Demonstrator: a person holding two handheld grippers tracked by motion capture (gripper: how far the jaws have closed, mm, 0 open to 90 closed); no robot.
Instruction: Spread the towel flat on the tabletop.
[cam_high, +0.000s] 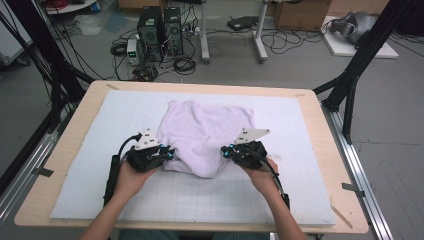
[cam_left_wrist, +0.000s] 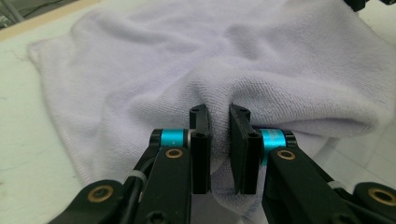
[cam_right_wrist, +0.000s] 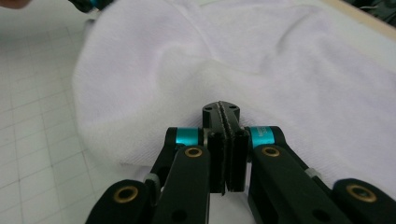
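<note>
— Now, over at the left: left tongs (cam_high: 169, 154) clamped on a thick fold of the lilac towel (cam_high: 207, 130), near its left lower edge. Pinched cloth bulging between the pads (cam_left_wrist: 201, 135) in the left gripper view, jaws not quite together.

— And the towel itself?

— Lying rumpled in the middle of the white gridded mat (cam_high: 100, 190), on the counter (cam_high: 75, 125), near side folded over into a rounded lip. Bunched between both tongs.

— Further right?

— Right tongs (cam_high: 227, 151) pressed tight at the towel's right lower edge. In the right gripper view, pads (cam_right_wrist: 217, 140) squeezed flat together, tips on the cloth (cam_right_wrist: 261, 70); impossible to tell whether a thin layer sits between them. Looks clenched either way.

— Hands?

— Left hand (cam_high: 131, 177) and right hand (cam_high: 261, 176) coming in from the near side, each wrapped round its tool, a black cable (cam_high: 125, 142) looping off the left one.

— Beyond the counter?

— Grey floor with computer towers (cam_high: 160, 30) and tangled leads.
</note>
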